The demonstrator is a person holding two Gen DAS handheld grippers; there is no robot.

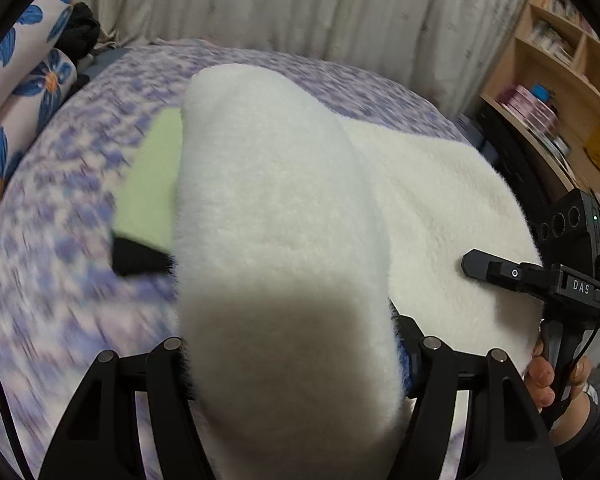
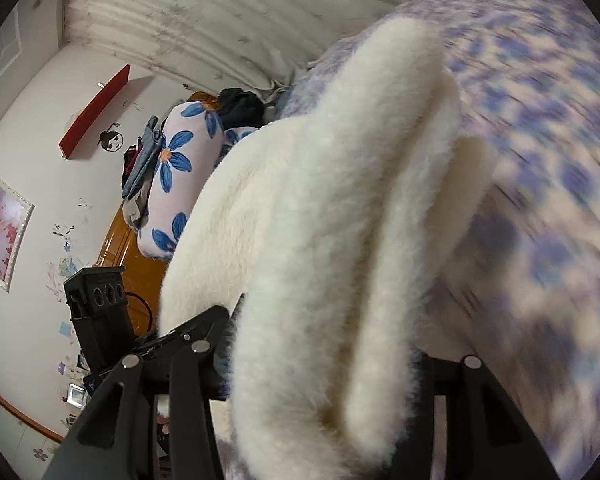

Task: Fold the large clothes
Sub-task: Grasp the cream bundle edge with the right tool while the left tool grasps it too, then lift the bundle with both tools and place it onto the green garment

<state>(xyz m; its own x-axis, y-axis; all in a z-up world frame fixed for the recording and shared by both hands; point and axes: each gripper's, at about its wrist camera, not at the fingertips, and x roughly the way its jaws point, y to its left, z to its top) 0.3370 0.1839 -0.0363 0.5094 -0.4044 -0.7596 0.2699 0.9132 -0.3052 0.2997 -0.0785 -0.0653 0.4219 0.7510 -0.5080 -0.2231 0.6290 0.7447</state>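
1. Presently, far left: flower-print pillows [image 1: 28, 80], stacked at the head of the bed, well apart from the work. They sit where they cannot snag the cloth.

2. Bed cover [image 1: 60, 208], purple and white print. It serves as your folding surface; it is blurred in both views, so take that as a sign of motion, no more.

3. Green cloth [image 1: 152, 184] with a dark piece [image 1: 140, 258] at its near end, lying on the bed just beside the fleece and partly hidden behind it. Whether it belongs to the same garment cannot be told.

4. Left claw [image 1: 296, 364]: your left claw is clamped on a thick roll of the white fleece garment [image 1: 284, 200], which fills the gap between the fingers. The fleece rises off the bed ahead of you, likely so that the edge can be carried over.

5. Fleece, main body: spread over the right part of the bed, from the lifted roll towards your right hand [image 1: 548, 380].

6. Right claw [image 2: 320, 372]: in its own view doubled fleece edges pass between the fingers, so it appears to be gripping the garment too. Holding two points probably keeps the edge straight for the fold.

7. Far right: bookshelf [image 1: 560, 80], well clear.
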